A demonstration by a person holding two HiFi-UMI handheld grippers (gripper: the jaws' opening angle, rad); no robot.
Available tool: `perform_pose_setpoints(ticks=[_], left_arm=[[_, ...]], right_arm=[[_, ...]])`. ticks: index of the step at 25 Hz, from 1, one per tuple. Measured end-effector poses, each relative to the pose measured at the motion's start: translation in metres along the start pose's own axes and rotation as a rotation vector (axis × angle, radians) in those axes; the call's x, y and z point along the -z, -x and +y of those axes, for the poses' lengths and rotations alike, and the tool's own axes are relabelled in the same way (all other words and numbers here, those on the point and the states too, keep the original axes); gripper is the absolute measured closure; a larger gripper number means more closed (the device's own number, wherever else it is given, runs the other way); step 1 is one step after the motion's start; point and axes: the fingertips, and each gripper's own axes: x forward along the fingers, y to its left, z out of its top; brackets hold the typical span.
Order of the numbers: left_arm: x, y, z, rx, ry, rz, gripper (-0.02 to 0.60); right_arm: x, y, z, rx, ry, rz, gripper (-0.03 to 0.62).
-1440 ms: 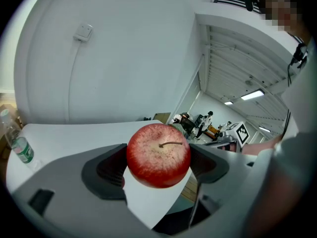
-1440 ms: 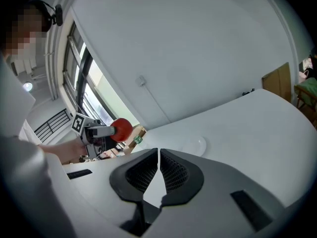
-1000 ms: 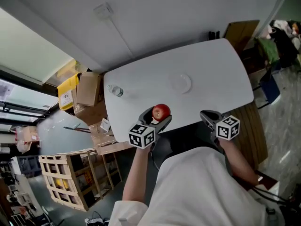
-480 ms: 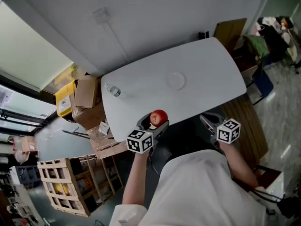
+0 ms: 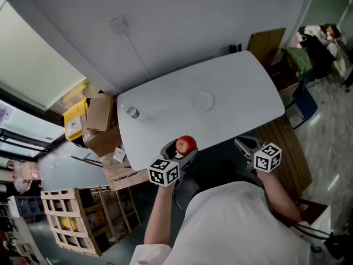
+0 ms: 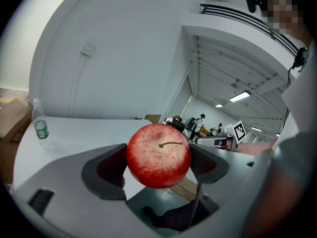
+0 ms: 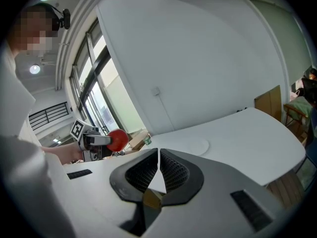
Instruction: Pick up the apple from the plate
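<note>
Left gripper (image 5: 182, 149) has the apple (image 5: 186, 144) clamped, held up by the desk's (image 5: 165, 120) near edge; right gripper (image 5: 246, 144) pinched closed, empty; plate (image 5: 203, 100) mid-desk.

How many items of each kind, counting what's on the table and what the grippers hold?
apple: 1
plate: 1
bottle: 1
Total: 3
</note>
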Motion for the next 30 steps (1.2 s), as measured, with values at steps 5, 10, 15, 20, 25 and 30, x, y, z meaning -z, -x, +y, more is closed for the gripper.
perform_pose_setpoints(ticks=[5,10,15,20,25,30], left_arm=[[-0.005,-0.007,-0.003,-0.018,0.023,-0.018,0.193],[-0.008,-0.016,-0.009,-0.034,0.04,-0.04,0.193],[-0.014,-0.025,-0.013,-0.042,0.045,-0.052,0.193],[-0.018,-0.03,-0.016,-0.049,0.048,-0.058,0.193],[-0.02,-0.035,-0.017,-0.053,0.049,-0.063,0.193],[-0.022,-0.038,-0.018,-0.056,0.052,-0.064,0.193]], right_arm=[[-0.011,-0.002,-0.013,-0.008,0.004,-0.007,0.556],[-0.02,-0.001,-0.025,-0.036,0.016,-0.008,0.557],[-0.031,-0.004,-0.033,-0.06,0.028,-0.013,0.557],[-0.037,-0.008,-0.038,-0.081,0.029,-0.01,0.557],[-0.042,-0.011,-0.041,-0.097,0.03,-0.006,0.557],[-0.044,-0.01,-0.045,-0.103,0.028,-0.003,0.557]])
